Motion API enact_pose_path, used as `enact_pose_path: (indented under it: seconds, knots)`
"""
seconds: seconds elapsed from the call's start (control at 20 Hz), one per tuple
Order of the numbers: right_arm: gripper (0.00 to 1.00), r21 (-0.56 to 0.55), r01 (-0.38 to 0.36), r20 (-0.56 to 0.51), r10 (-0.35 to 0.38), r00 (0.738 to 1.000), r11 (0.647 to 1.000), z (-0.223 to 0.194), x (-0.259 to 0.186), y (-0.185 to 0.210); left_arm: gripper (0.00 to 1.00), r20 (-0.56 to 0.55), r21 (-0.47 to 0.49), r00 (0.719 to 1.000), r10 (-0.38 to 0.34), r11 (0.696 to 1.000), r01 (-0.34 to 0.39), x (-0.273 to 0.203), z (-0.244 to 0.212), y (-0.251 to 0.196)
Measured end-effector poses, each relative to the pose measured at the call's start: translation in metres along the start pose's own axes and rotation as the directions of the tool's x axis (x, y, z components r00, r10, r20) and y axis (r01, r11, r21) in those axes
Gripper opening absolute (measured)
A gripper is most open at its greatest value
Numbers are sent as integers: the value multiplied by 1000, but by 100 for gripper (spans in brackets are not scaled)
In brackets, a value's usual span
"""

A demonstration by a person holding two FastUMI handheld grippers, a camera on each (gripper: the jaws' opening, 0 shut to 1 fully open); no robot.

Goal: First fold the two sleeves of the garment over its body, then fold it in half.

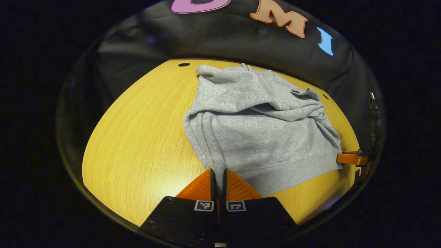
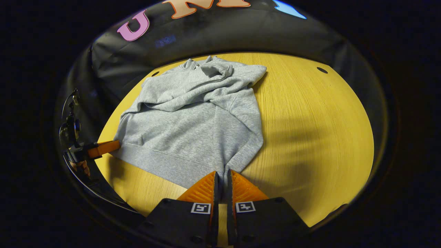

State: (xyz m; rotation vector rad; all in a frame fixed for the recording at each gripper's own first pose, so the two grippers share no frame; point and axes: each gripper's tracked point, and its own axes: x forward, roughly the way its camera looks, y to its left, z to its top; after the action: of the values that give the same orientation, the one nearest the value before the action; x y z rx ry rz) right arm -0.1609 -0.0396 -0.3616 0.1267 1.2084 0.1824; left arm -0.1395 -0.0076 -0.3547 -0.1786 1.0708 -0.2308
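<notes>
Each gripper, left gripper (image 1: 218, 172) and right gripper (image 2: 223, 175), has its jaws closed on a hem corner of the grey sweatshirt (image 1: 255, 127), which lies on the yellow wooden table (image 1: 137, 148) with both sleeves already crossed over its chest. For a clean half-fold, both corners should probably lift together and travel evenly to the collar. No readable label appears on the garment.

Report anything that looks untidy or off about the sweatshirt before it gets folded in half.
The grey sweatshirt has both sleeves over its body, but they lie bunched and wrinkled near the collar, not flat. Each hand-held gripper, left and right, pinches a hem corner on the wooden table.
</notes>
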Motion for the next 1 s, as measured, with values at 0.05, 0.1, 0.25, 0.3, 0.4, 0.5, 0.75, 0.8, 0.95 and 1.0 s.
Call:
enact_pose_path:
  seconds: [0.05,0.1,0.25,0.3,0.4,0.5,0.75,0.8,0.95,1.0]
  knots:
    - [12,-1,-6,-12,6,1000,1000,0,1,-1,0,-10,-10,1000,-6,1000,6,1,1,0]
    - [12,-2,-9,-26,9,1000,1000,0,2,-1,0,-22,-14,1000,-8,1000,7,1,1,1]
    - [12,-3,-21,-55,20,998,1000,3,2,2,0,-54,-17,998,6,1000,-7,1,4,3]
    - [12,6,-31,-50,31,998,1000,9,1,4,0,-58,-24,998,13,1000,-14,0,8,2]
    - [12,43,-60,-24,61,998,997,23,-11,8,0,-46,-41,999,11,999,-13,-7,16,-2]
    - [12,108,-97,12,97,995,989,40,-24,16,0,-24,-67,1000,-13,998,11,-18,30,-6]
    - [12,249,-192,110,169,979,949,97,-44,26,0,82,-63,996,-47,997,52,-32,92,-14]
    - [12,265,-209,132,179,975,941,110,-46,27,0,99,-58,994,-51,997,57,-34,104,-16]
    - [12,310,-245,197,190,962,919,146,-48,25,0,137,-59,988,-65,996,74,-33,132,-21]
    - [12,329,-263,215,200,956,907,158,-48,25,0,147,-67,987,-72,994,83,-32,142,-22]
